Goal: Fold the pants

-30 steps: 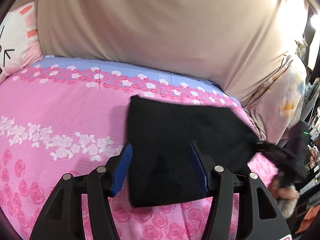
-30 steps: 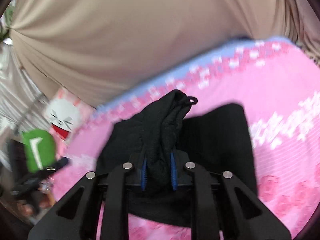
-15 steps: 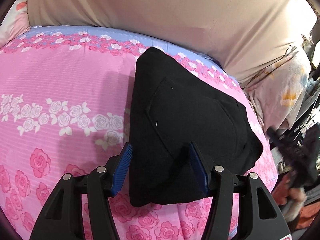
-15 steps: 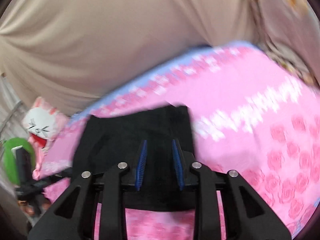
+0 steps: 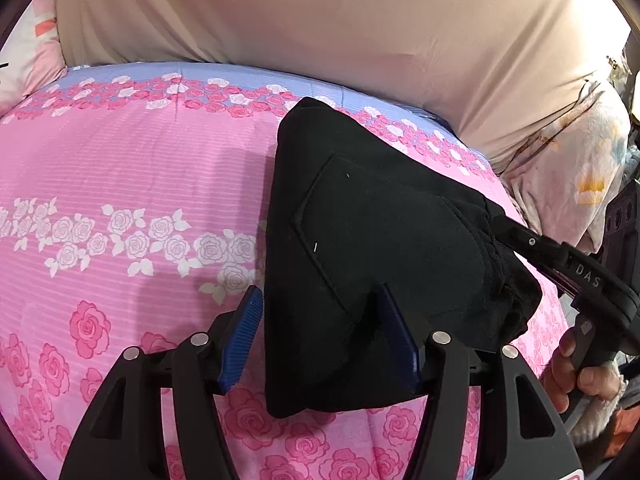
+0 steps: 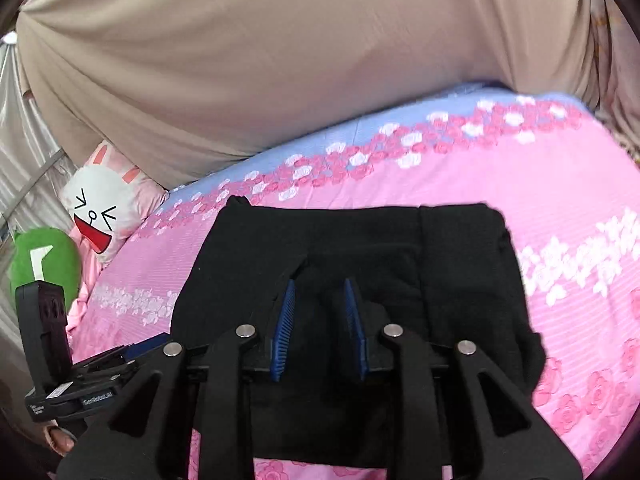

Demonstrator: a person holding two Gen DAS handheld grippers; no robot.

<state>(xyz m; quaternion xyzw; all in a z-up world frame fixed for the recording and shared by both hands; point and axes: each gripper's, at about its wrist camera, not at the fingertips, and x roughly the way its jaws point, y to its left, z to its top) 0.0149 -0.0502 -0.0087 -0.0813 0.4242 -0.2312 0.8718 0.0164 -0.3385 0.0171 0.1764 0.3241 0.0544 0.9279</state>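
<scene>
Your black pants [image 5: 384,264] lie folded into a compact bundle on the pink rose-print bed [image 5: 132,168], near its side edge, so both hands reach them easily. Your right hand-held gripper [image 6: 318,320] has just been opening; its blue pads stand apart over the cloth and pinch nothing, which suggests the fold is laid down. Your left hand-held gripper [image 5: 320,336] is open too, straddling the bundle's near corner without squeezing it, probably placed to steady or take that edge next.
</scene>
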